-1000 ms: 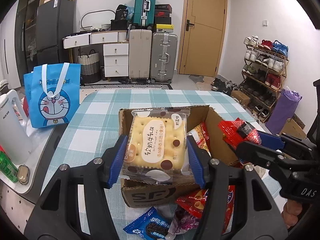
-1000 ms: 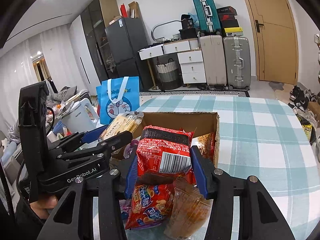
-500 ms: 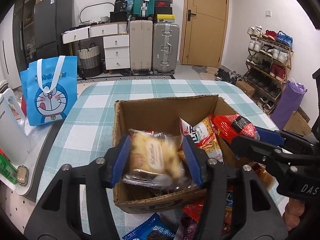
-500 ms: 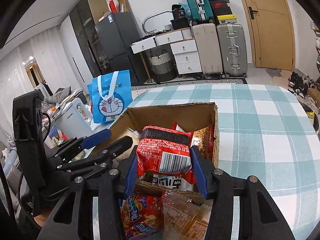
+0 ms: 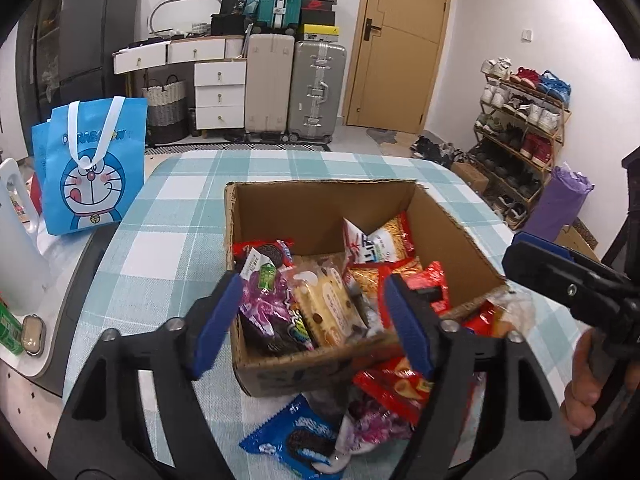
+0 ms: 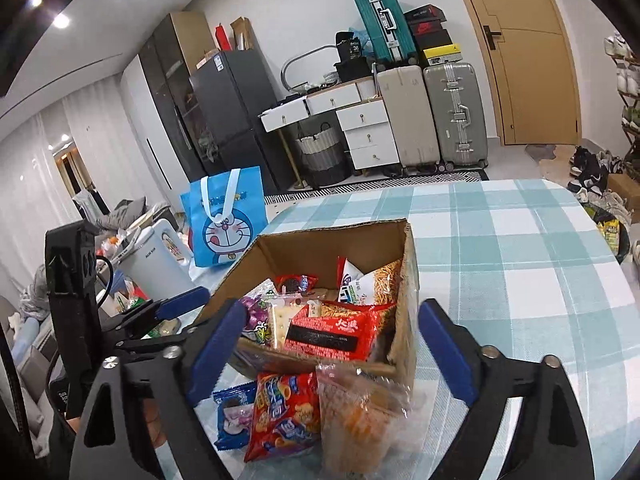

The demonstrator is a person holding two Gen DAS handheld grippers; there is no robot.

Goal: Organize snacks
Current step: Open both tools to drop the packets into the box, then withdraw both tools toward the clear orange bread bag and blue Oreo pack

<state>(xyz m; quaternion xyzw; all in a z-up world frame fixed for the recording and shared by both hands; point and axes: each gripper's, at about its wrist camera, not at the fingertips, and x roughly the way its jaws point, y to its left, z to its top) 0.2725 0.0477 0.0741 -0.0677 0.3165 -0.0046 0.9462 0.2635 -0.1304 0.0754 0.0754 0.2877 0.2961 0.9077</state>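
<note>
An open cardboard box (image 5: 452, 236) stands on the checked tablecloth and holds several snack packs. The yellow cracker pack (image 5: 328, 308) lies inside it near the front wall. My left gripper (image 5: 314, 320) hovers over that pack with its jaws opening, the pads clear of it. The red snack pack (image 6: 332, 336) lies in the box's front right part, and my right gripper (image 6: 332, 348) is above it, jaws opening, touching nothing. Loose on the cloth before the box lie a blue cookie pack (image 5: 292, 436), a red cracker bag (image 6: 284, 412) and a clear bag (image 6: 360, 412).
A blue cartoon tote bag (image 5: 90, 164) stands at the table's left edge, with a white kettle (image 5: 16, 240) beside it. The cloth (image 6: 520, 280) stretches right of the box. A hand (image 5: 584, 392) holds the right gripper's handle.
The left gripper lowered the cracker pack into the box and let go. The right gripper released the red pack into the box. Both pairs of jaws spread apart.
</note>
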